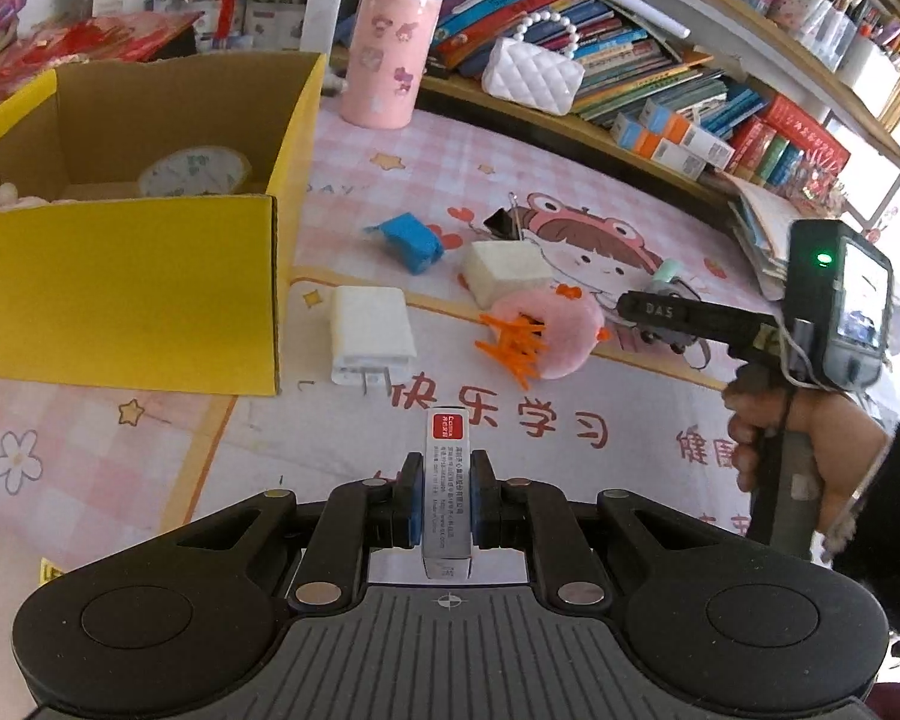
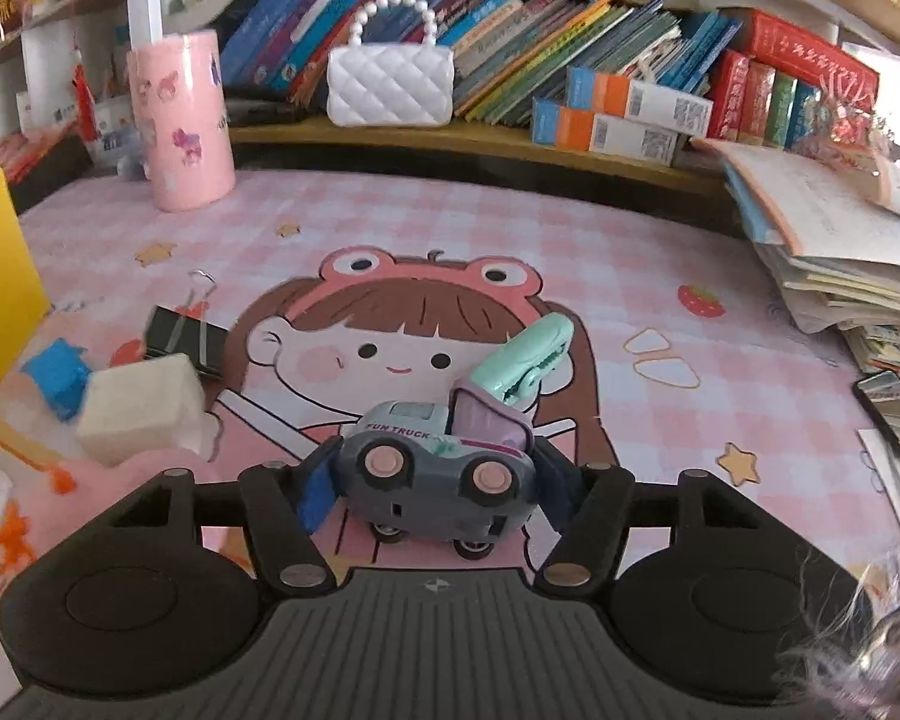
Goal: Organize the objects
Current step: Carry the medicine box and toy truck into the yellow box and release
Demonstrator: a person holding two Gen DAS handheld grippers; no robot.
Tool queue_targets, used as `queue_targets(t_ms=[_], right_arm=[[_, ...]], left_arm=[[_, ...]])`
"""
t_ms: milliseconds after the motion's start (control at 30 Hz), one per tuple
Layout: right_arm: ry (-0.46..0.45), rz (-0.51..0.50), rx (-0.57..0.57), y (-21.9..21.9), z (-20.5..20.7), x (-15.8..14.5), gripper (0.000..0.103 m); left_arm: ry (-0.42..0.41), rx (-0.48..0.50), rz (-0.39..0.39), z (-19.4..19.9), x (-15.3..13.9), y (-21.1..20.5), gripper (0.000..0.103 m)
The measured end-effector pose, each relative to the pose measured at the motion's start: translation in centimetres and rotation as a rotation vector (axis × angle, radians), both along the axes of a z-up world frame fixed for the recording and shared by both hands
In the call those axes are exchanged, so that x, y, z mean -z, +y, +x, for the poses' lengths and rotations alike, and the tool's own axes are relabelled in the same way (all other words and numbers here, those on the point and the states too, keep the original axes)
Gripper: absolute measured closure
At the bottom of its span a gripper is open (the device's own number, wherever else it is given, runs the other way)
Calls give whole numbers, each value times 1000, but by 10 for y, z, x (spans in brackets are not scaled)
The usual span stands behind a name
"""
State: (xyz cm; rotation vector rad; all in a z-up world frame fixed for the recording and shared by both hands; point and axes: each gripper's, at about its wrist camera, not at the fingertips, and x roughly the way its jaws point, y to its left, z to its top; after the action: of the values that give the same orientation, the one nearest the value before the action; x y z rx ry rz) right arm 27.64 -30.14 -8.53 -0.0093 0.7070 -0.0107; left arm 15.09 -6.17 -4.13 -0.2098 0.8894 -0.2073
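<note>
On the pink desk mat (image 1: 570,180) we count one yellow cardboard box (image 1: 150,288), one white charger plug (image 1: 372,333), one blue block (image 1: 411,240), one cream block (image 1: 504,270), one black binder clip (image 2: 183,339), one pink plush with orange fringe (image 1: 546,330), one mint clip (image 2: 531,360) and one toy truck (image 2: 438,462). Our left gripper (image 1: 447,501) is clamped on a slim white box with a red label (image 1: 447,480), held above the mat to the right of the yellow cardboard box. Our right gripper (image 2: 435,489) has its jaws either side of the toy truck, which lies tipped on its side; we cannot tell whether the pads press on it. Inside the yellow cardboard box we make out one round clock face (image 1: 195,171), partly hidden by the wall. One pink cylinder (image 2: 180,120) and one white quilted purse (image 2: 390,84) stand at the back. Everything at the right wrist view's left edge is blurred.
</note>
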Motion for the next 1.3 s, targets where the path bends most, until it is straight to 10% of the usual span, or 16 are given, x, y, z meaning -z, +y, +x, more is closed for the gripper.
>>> queue_targets(t_ms=[400, 1300], right_arm=[[-32, 78, 25, 38, -101, -62, 41], [-19, -2, -375, 253, -214, -82, 41]], left_arm=[[-57, 19, -88, -20, -7, 31, 90], [-137, -152, -137, -107, -23, 194, 90]])
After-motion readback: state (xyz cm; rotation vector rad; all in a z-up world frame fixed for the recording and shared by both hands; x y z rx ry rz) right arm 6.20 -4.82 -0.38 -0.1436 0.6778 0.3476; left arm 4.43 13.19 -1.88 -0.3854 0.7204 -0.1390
